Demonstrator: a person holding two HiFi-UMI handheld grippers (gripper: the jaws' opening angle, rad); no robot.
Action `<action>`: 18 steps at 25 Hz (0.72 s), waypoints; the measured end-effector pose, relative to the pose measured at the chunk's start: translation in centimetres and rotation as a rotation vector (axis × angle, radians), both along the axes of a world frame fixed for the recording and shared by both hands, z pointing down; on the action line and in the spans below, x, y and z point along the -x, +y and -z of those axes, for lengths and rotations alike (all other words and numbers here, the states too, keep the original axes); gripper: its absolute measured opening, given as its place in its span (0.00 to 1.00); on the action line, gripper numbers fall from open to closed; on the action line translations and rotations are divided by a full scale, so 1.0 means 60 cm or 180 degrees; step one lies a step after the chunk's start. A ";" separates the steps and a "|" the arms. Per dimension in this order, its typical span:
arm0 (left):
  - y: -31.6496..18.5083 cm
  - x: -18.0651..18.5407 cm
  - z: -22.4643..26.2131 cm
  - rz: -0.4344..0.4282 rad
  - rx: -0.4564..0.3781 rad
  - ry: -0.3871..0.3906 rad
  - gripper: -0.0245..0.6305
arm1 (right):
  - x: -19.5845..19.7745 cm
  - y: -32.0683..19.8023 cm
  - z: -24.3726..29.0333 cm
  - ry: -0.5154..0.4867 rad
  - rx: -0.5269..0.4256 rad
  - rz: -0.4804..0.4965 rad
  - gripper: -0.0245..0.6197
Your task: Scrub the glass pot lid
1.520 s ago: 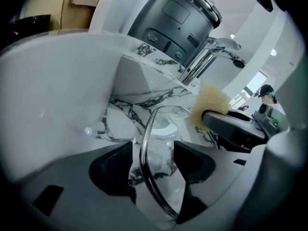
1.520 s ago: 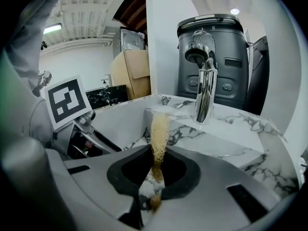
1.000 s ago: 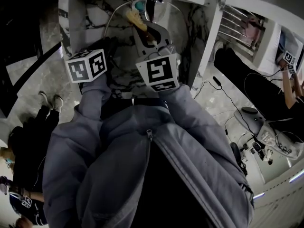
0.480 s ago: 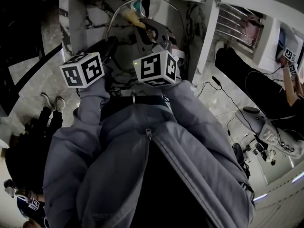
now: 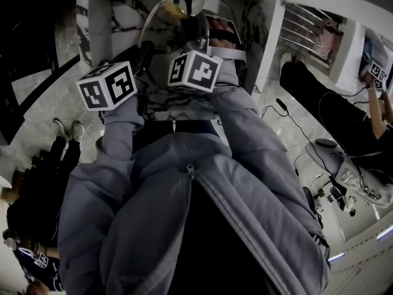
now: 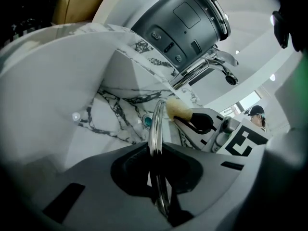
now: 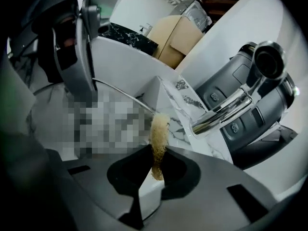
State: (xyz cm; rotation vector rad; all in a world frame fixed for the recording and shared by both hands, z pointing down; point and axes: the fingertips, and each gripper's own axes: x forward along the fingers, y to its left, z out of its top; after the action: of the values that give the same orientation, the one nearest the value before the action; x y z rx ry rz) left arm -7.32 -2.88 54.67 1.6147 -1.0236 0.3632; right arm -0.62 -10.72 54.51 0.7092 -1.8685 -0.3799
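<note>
While its jaws had just been closing, my left gripper [image 6: 156, 163] pinched the metal rim of the lid [image 6: 155, 121], which ran edge-on between them. My right gripper [image 7: 155, 170] was clamped on the lower end of a tan scrubber [image 7: 159, 131], whose free end stood up out of the jaws. Both sat below the tap [image 7: 225, 113]. The lid hung just under its spout, and the sink [image 6: 108, 117] lay lower beneath it. The scrubber's tip was right at the lid's rim, though I could not tell whether they touched. A grey appliance [image 6: 185, 20] stood close by the tap's base.

I judged the thin rim hold the weak point. Pressing the scrubber on the glass could lever the lid round in the left jaws, or pull it free to drop into the sink. A high sweep might knock the rim against the spout. The scrubber, held only by its end, could fold or slip out under a hard stroke.

I counted two grippers, one lid, one scrubber, one tap, one sink, one appliance.
</note>
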 end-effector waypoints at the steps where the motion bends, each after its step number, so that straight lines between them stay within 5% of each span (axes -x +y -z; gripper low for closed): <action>1: 0.001 -0.002 0.000 -0.0008 0.0004 -0.0002 0.10 | 0.001 -0.002 -0.004 0.0047 0.0002 0.0019 0.12; 18: 0.005 -0.006 0.009 -0.0010 -0.0052 -0.0094 0.10 | 0.026 0.056 -0.021 0.0528 0.0186 0.0568 0.12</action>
State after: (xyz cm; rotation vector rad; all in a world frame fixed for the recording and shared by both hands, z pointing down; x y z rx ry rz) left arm -6.95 -2.59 54.14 1.6299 -1.0488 0.3828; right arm -2.20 -7.36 55.78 0.4586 -1.7822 -0.4816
